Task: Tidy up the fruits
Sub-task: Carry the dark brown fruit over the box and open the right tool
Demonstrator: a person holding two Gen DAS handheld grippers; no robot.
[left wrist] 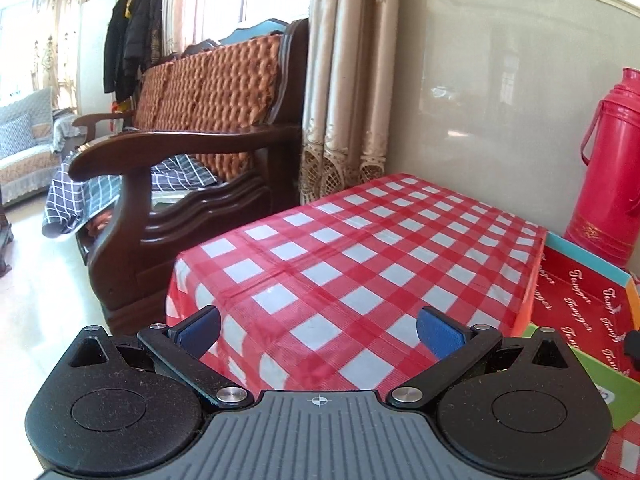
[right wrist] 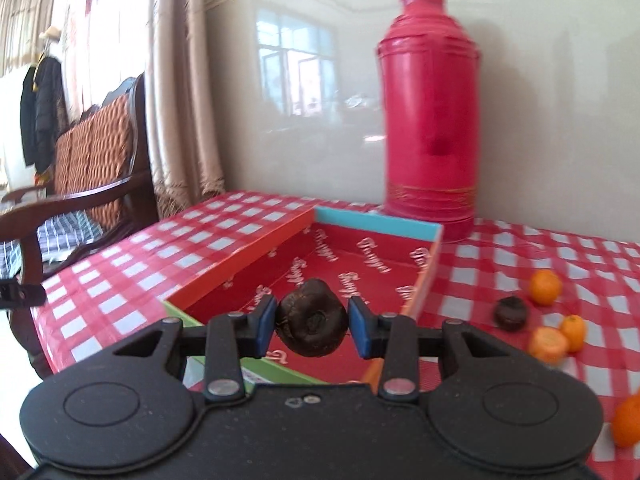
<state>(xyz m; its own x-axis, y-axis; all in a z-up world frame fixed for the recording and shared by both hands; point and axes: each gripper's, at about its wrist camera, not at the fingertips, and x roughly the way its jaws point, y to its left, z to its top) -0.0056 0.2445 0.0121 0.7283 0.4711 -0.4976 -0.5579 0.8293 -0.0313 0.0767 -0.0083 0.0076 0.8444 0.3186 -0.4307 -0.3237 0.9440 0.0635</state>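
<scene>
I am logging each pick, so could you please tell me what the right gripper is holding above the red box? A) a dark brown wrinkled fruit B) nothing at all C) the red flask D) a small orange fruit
A: in the right wrist view the right gripper has its blue pads against a dark brown fruit over the red box; the orange fruits lie on the tablecloth.
</scene>
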